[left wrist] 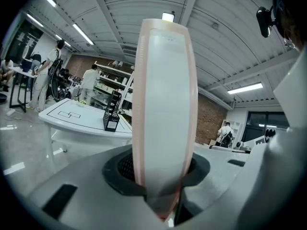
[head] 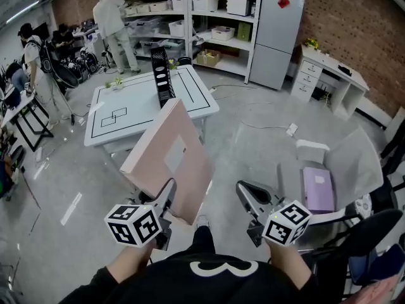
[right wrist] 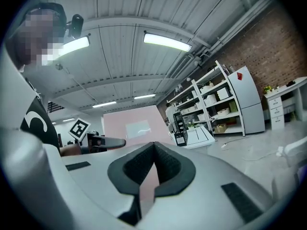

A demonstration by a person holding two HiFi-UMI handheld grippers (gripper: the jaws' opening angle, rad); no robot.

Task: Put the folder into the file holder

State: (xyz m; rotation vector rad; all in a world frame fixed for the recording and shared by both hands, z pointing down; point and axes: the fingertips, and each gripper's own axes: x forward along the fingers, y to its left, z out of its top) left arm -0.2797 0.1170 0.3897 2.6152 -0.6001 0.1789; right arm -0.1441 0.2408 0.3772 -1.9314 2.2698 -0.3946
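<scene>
Roughly upright folder (head: pixel 169 160), spine vertical

The pale pink flat folder (head: pixel 174 163) bears a white label; at twelve o'clock, a black perforated file holder (head: pixel 162 75) on a white black-lined table (head: pixel 139 97).

A white bench (head: pixel 133 109) marked with black lines stands far left. Behind it, white shelving (head: pixel 212 24) holds boxes, with a pale refrigerator (head: pixel 276 37) at its right. A person (head: pixel 114 21) stands far left.

Bright, even light from ceiling tubes (right wrist: pixel 167 41); heavy fisheye warp w/ dark corners, near stuff soft.
</scene>
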